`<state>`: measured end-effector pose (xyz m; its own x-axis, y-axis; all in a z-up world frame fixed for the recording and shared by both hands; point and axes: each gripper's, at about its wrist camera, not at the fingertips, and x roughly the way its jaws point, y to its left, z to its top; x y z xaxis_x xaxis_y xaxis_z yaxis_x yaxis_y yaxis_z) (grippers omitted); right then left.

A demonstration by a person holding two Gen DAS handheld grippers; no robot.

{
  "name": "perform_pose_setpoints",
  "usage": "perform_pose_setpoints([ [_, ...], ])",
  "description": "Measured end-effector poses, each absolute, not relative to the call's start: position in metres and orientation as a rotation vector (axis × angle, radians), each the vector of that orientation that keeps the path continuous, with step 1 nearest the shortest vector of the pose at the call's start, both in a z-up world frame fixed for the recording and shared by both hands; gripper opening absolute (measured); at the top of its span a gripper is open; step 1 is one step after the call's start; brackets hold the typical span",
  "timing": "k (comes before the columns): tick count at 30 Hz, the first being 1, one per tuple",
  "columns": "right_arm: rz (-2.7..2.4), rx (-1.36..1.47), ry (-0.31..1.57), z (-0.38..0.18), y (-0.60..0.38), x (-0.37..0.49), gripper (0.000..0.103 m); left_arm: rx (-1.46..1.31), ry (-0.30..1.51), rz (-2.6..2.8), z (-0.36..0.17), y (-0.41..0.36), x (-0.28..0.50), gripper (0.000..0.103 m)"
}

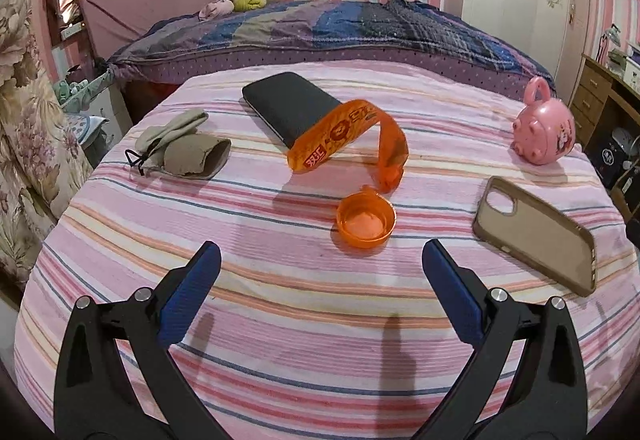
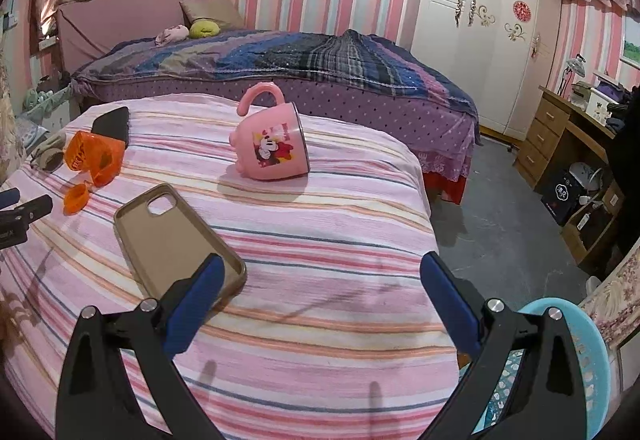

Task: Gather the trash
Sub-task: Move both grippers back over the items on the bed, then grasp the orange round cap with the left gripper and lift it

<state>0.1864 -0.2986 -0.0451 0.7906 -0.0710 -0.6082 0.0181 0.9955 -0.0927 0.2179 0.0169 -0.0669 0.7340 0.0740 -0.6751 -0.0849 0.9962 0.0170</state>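
An orange plastic wrapper strip (image 1: 352,137) arches over the striped table cloth (image 1: 280,300), with an orange bottle cap (image 1: 366,224) lying open side up just in front of it. A torn cardboard tube (image 1: 196,155) lies at the left. My left gripper (image 1: 320,260) is open and empty, a short way in front of the cap. My right gripper (image 2: 322,272) is open and empty over the table's right part, its left finger beside a phone case (image 2: 176,240). The wrapper (image 2: 94,157) and the cap (image 2: 77,197) show at the far left of the right wrist view.
A black phone (image 1: 290,105), a grey pouch (image 1: 168,137), a brown phone case (image 1: 536,236) and a pink mug on its side (image 2: 272,145) lie on the table. A blue basket (image 2: 580,368) stands low at the right. A bed (image 1: 320,31) is behind, a desk (image 2: 568,143) at the right.
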Motion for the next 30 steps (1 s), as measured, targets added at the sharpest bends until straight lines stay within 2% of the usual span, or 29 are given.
perform_pose_setpoints([
  [13,-0.075,-0.069,0.715,-0.057,-0.308,0.206,0.098,-0.051,0.849,0.070,-0.085,0.018,0.249,0.097],
  [16,-0.085,-0.053,0.724,-0.060,-0.310,0.209,0.098,-0.063,0.861,0.058,-0.087,0.015,0.259,0.089],
  [18,-0.087,-0.058,0.728,-0.061,-0.311,0.210,0.098,-0.054,0.883,0.046,-0.089,0.010,0.267,0.076],
  [20,-0.089,-0.067,0.731,-0.062,-0.310,0.211,0.098,-0.033,0.884,0.041,-0.090,0.005,0.270,0.071],
  [24,-0.096,-0.090,0.731,-0.062,-0.309,0.212,0.098,-0.025,0.869,0.006,-0.088,0.001,0.267,0.044],
  [26,-0.096,-0.092,0.731,-0.062,-0.307,0.213,0.098,-0.039,0.864,-0.010,-0.086,0.003,0.264,0.039],
  [30,-0.087,-0.110,0.728,-0.063,-0.295,0.215,0.098,-0.066,0.861,-0.011,-0.085,0.014,0.254,0.039],
])
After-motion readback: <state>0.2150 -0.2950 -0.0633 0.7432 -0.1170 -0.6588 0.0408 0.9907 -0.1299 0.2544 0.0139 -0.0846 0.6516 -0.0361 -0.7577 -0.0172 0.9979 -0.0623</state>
